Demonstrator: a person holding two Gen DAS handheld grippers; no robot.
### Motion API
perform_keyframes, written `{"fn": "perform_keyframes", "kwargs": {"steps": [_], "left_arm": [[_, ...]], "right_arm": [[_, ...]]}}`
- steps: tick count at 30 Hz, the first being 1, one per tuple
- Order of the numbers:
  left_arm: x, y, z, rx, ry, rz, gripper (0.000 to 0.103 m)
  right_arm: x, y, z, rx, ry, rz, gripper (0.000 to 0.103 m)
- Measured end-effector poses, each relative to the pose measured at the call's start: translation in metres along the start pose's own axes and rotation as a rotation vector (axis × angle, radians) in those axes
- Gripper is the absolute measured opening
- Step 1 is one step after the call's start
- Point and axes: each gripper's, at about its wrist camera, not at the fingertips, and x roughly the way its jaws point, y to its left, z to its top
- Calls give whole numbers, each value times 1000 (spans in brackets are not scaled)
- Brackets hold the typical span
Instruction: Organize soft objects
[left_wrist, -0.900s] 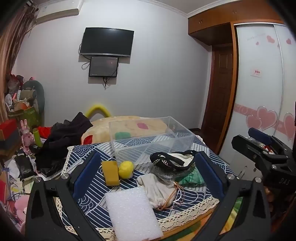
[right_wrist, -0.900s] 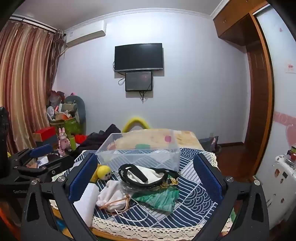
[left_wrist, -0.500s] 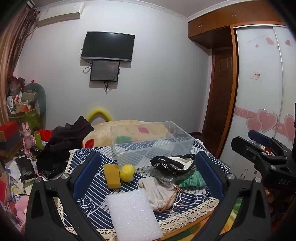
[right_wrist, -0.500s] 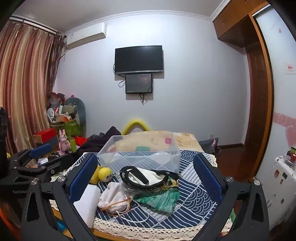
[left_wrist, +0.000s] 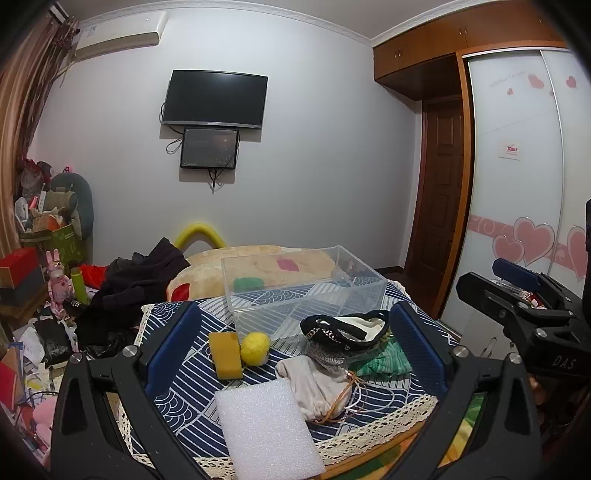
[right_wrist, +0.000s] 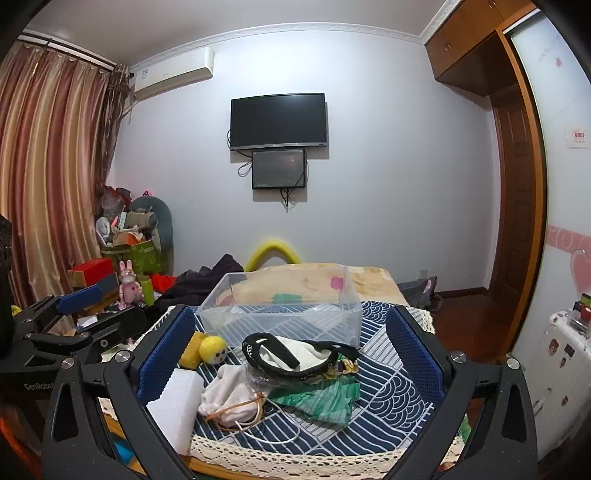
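Left wrist view: the left gripper (left_wrist: 295, 347) is wide open and holds nothing, and so is the right gripper (right_wrist: 291, 350). The soft things, like the yellow ball (left_wrist: 255, 348) and white foam (left_wrist: 267, 428), sit between its fingers, just before the clear box (left_wrist: 303, 288), ready to go in. Since before, both grippers tipped up a little.

A clear, glossy plastic rectangular bin (left_wrist: 303, 284) sits on a navy-and-white patterned woven cloth with cream lace edging (left_wrist: 184, 391). The white square foam sheet (left_wrist: 267, 428) looks matt and finely pebbled; the yellow rectangular sponge (left_wrist: 224, 355) is porous and dull. The yellow ball (left_wrist: 255, 348) has a fuzzy nap. A cream drawstring cloth pouch (left_wrist: 314, 384) is soft and creased, and the green pleated fabric (right_wrist: 321, 397) looks thin and ribbed.
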Motion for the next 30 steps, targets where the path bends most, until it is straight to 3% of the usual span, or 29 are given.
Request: {"fn": "perform_keyframes", "kwargs": {"steps": [30], "left_arm": [[-2, 2, 1, -9, 5, -7, 103]], "right_arm": [[-4, 3, 3, -1, -12, 4, 103]]}}
